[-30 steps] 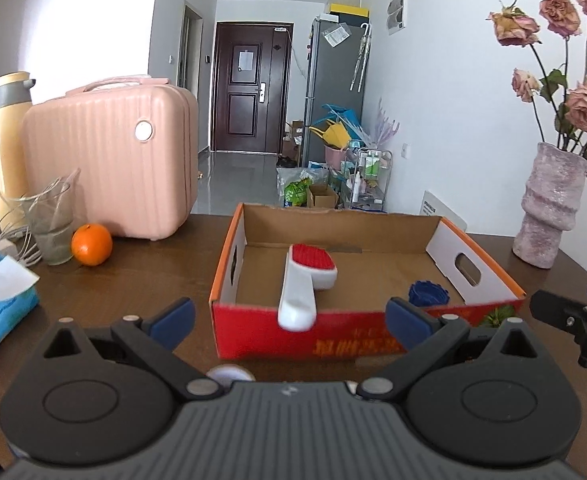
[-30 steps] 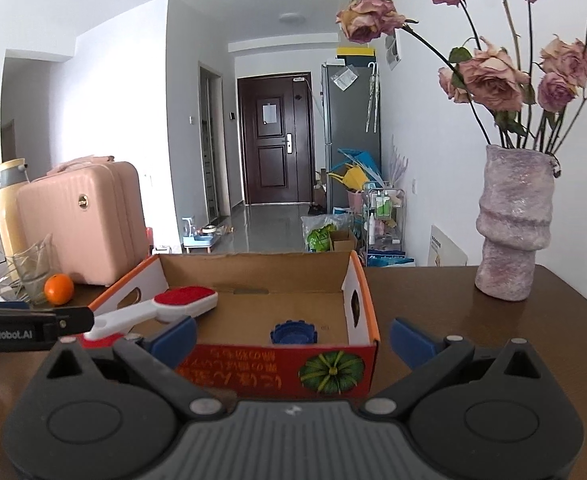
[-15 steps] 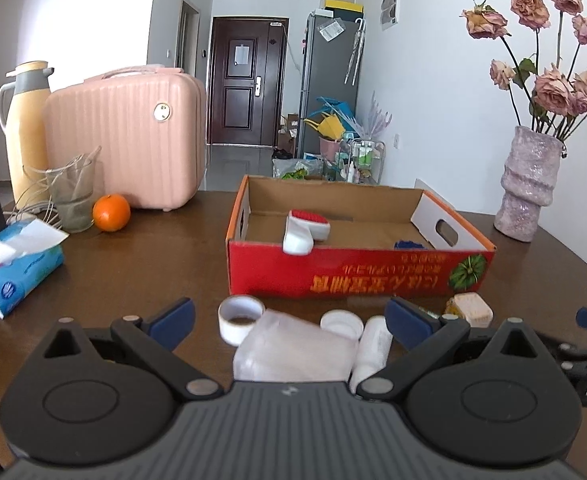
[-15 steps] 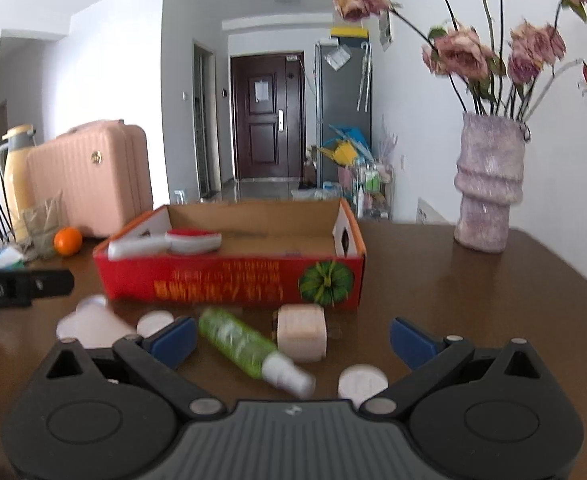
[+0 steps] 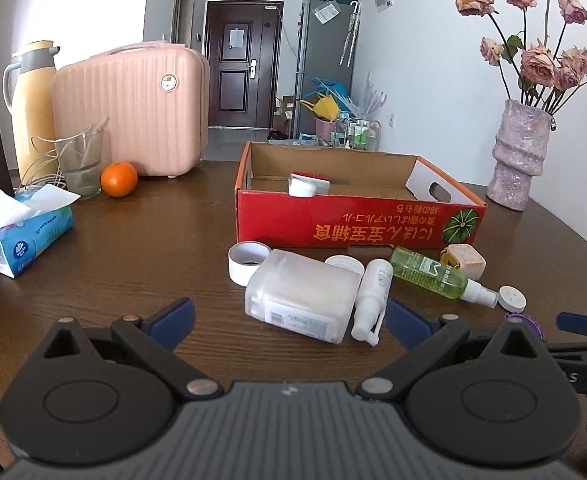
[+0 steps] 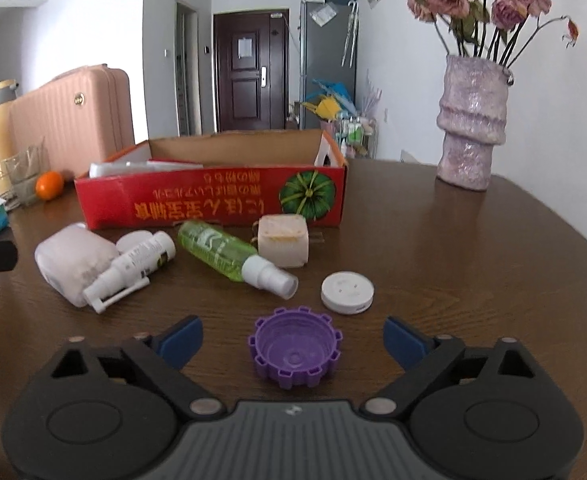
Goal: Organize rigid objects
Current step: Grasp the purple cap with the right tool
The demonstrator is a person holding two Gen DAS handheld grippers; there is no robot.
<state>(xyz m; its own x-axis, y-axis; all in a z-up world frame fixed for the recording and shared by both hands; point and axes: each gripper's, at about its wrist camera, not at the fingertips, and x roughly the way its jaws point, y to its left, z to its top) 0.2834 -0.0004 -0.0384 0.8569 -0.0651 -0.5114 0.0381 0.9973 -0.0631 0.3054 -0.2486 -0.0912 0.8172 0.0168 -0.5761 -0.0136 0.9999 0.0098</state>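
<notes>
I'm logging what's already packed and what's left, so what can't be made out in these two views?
- Cardboard box floor: near wall hides it, both views.
- White-handled brush: mostly behind that wall.
- Purple cap: left view, right gripper covers most.
- White spray bottle label: too small, blurred.

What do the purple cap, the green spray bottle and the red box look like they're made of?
Purple cap: looks like moulded plastic, matte, with a notched rim. Green spray bottle: probably clear plastic, glossy, the green showing through, with a white opaque nozzle. Red box: cardboard, with a printed red outside and a plain brown inside.
</notes>
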